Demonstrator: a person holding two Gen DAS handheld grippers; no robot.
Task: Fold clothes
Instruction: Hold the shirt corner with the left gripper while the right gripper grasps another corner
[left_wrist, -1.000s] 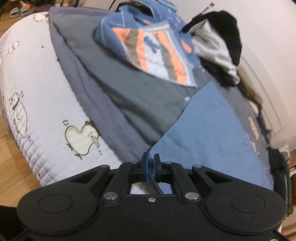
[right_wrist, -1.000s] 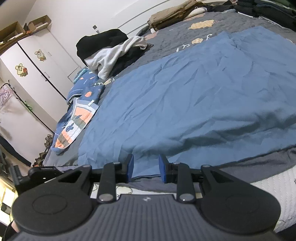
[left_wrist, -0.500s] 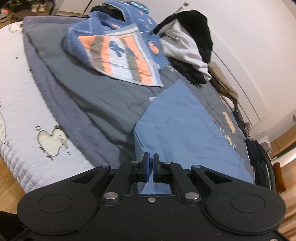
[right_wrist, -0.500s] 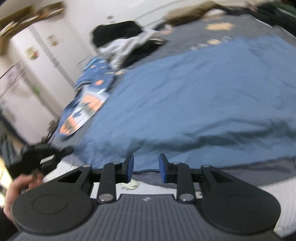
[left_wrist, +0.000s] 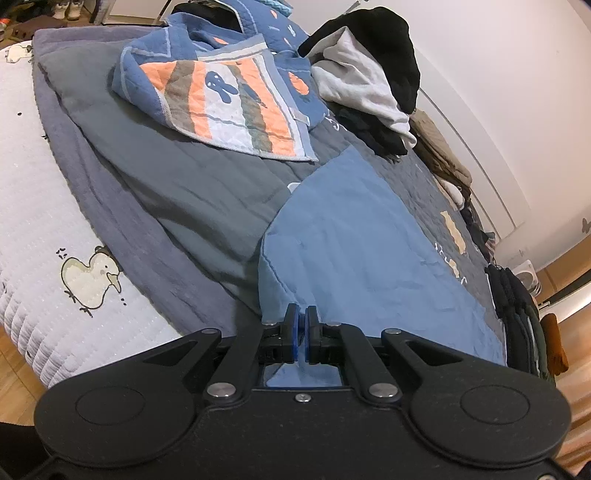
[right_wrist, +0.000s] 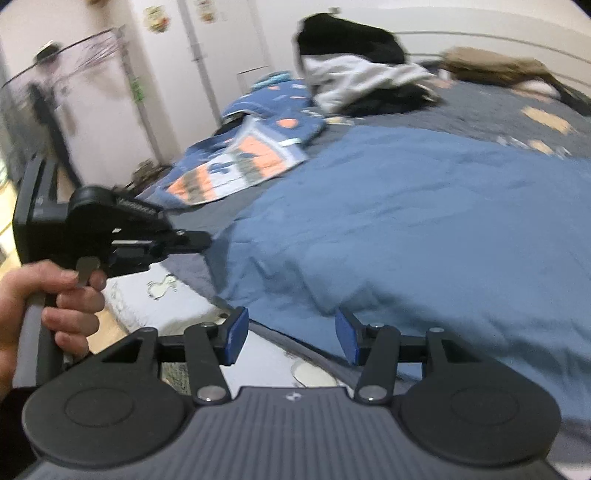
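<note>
Blue cloth (left_wrist: 354, 236) on bed (left_wrist: 37, 206): left gripper (left_wrist: 302, 334) pinches its near corner; right gripper (right_wrist: 291, 334), opening, holds nothing.

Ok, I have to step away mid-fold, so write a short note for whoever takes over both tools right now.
Left tool: shut on a corner of the blue cloth, lifted slightly off the grey quilt.
Right tool: jaws opening, nothing between them, at the cloth's near edge.
The cloth lies spread across the bed; patterned blanket and black-and-grey clothes pile sit beyond it, unfolded.
Done: one corner gripped.
Left: probably grip the near edge with the right tool, make the fold, then do the other pieces.
</note>
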